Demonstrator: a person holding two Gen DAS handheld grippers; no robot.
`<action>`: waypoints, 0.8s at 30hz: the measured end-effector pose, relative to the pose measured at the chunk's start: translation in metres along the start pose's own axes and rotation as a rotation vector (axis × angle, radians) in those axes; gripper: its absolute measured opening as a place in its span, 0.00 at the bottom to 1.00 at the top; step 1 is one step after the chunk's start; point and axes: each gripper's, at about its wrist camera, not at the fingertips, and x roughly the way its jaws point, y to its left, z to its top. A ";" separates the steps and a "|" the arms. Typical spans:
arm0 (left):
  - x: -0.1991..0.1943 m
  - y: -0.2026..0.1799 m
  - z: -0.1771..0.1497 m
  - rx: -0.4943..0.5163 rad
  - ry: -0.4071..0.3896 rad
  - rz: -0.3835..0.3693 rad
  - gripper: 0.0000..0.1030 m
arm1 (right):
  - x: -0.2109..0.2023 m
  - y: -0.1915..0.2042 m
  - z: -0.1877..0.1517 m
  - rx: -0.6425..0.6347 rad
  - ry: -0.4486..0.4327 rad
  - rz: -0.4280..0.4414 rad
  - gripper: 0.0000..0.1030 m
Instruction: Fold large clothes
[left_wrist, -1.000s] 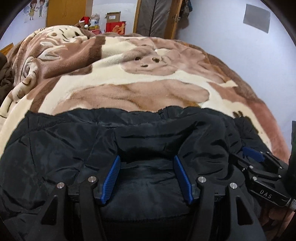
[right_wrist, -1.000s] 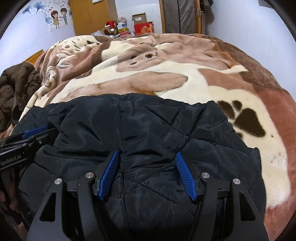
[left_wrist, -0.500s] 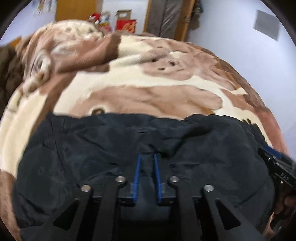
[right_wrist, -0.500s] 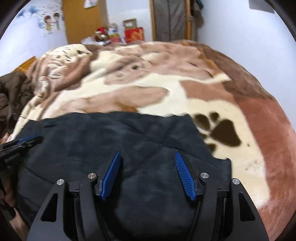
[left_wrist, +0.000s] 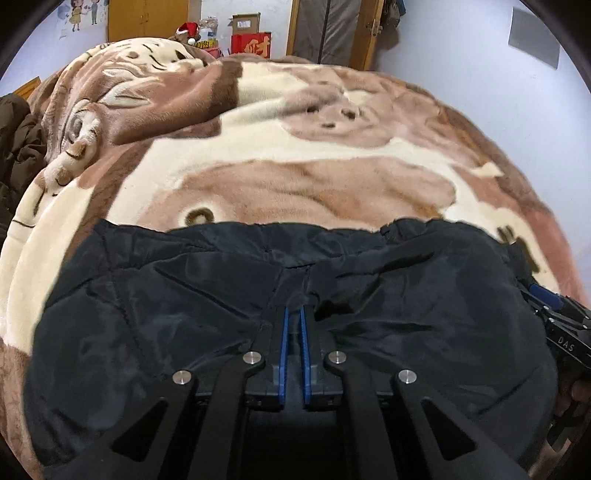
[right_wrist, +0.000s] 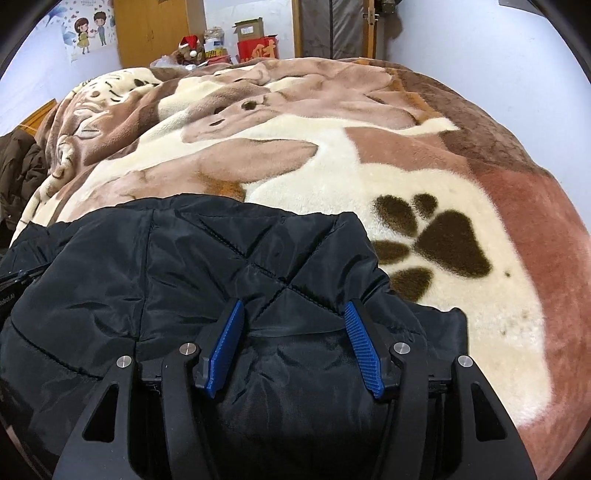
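Note:
A black quilted jacket (left_wrist: 184, 314) lies bunched on the near part of a bed and fills the lower half of both views. My left gripper (left_wrist: 294, 314) is shut on a fold of the jacket, its blue pads almost touching and the cloth creased towards the tips. My right gripper (right_wrist: 293, 310) sits further right on the jacket (right_wrist: 166, 266). Its jaws are closing around a puffy fold, with a wide gap still between the blue pads. Each gripper shows at the edge of the other's view: the right gripper (left_wrist: 557, 317), the left gripper (right_wrist: 14, 280).
A brown and cream plush blanket (left_wrist: 295, 177) with a paw print (right_wrist: 443, 240) covers the bed beyond the jacket. A dark brown coat (right_wrist: 18, 162) lies heaped at the bed's left edge. Red boxes (right_wrist: 258, 48) and a wooden door stand at the far wall.
My left jaws went from wide open to shut on the jacket fold. My right jaws narrowed a little. The jacket's far edge has drawn nearer across the blanket.

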 end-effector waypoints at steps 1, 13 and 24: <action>-0.010 0.003 -0.001 -0.004 -0.021 -0.005 0.07 | -0.009 0.001 0.001 -0.003 -0.012 -0.007 0.54; -0.060 0.084 -0.049 -0.108 -0.082 0.064 0.07 | -0.071 -0.007 -0.045 0.064 -0.050 0.040 0.54; -0.065 0.087 -0.055 -0.109 -0.080 0.029 0.07 | -0.072 -0.020 -0.052 0.080 -0.011 -0.006 0.50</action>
